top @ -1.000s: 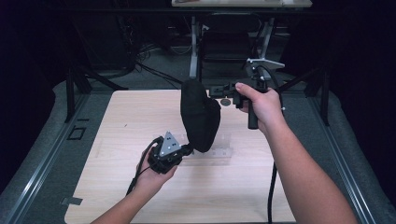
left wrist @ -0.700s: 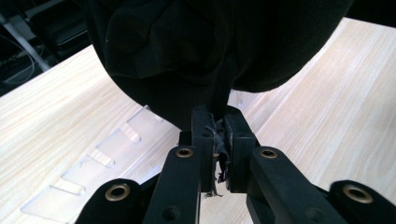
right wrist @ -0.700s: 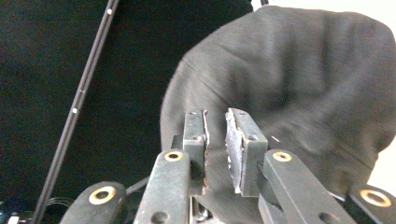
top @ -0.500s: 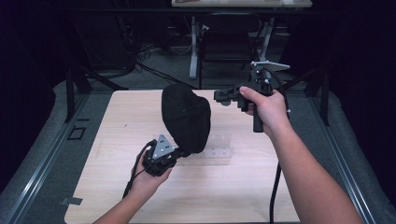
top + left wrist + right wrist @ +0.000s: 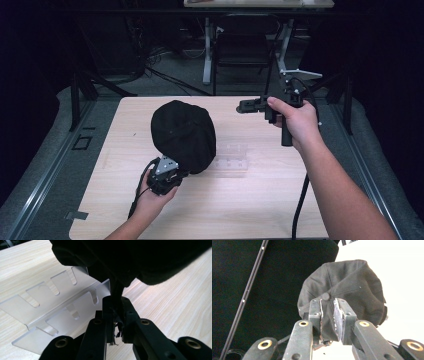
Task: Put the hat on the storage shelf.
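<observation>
Black cap (image 5: 183,135) is sitting centre-left in the high view, held up off the desk (image 5: 250,200) by your left gripper (image 5: 167,175), which is clamped on a bit of fabric at the cap's lower edge; the left gripper view shows that pinch close up, jaws tight on a strip of the cap (image 5: 130,262). Your right gripper (image 5: 246,106) hangs upper right of centre, well apart from the cap, jaws parted with nothing between them. Looks to me like you're mid-carry, probably about to set it on or beside the clear slotted stand (image 5: 231,156). The next move calls for lowering gently so the crown doesn't flop. The left gripper view shows the stand's notches (image 5: 56,288); the right gripper view gives you the crown and top button (image 5: 325,296) instead.
</observation>
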Demonstrator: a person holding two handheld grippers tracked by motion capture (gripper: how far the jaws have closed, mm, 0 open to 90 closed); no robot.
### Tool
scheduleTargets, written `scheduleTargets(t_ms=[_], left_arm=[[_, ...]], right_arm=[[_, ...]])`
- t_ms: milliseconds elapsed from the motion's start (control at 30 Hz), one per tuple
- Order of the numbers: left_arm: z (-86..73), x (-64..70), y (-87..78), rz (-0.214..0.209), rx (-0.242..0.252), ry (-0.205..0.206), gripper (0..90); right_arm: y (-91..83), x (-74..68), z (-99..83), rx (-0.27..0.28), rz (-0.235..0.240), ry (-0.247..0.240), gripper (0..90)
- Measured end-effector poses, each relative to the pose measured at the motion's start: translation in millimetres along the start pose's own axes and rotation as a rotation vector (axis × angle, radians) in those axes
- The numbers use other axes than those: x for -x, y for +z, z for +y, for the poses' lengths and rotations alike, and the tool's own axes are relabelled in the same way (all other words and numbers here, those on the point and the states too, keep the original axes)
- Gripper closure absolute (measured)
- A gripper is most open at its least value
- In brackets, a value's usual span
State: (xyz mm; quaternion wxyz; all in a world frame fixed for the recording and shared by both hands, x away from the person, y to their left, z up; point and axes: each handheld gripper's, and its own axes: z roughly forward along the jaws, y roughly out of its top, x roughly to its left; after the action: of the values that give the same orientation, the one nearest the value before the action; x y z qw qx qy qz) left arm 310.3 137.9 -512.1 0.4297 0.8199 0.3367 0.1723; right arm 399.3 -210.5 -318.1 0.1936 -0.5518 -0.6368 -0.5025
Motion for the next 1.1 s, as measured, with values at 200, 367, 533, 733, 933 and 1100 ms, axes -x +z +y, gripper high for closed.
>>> scheduleTargets(t_ms=[200, 367, 533, 733, 933, 1100], left_arm=[[-3.3, 0.5, -3.9, 0.016, -0.016, 0.014, 78.3], [-10.5, -4.0, -13.0, 0.028, -0.035, 0.011, 67.2], [-17.4, -9.1, -24.7, 0.036, 0.001, -0.020, 55.5], [-27.8, -21.3, -33.8, 0.049, 0.003, -0.063, 51.0], [-37.1, -31.8, -33.7, 0.062, 0.015, -0.109, 50.3], [-42.4, -34.0, -32.4, 0.074, 0.022, -0.105, 49.2]], right_arm=[[-4.0, -0.2, -4.7, 0.002, -0.037, -0.028, 75.3], [-6.3, 4.0, -13.9, -0.005, -0.106, -0.057, 74.2], [-12.1, 6.8, -25.6, 0.000, -0.208, -0.127, 72.2], [-17.9, 10.1, -42.5, 0.005, -0.296, -0.187, 69.7], [-21.0, 15.9, -53.7, 0.024, -0.342, -0.212, 69.4], [-22.0, 25.8, -63.2, 0.031, -0.400, -0.225, 67.4]])
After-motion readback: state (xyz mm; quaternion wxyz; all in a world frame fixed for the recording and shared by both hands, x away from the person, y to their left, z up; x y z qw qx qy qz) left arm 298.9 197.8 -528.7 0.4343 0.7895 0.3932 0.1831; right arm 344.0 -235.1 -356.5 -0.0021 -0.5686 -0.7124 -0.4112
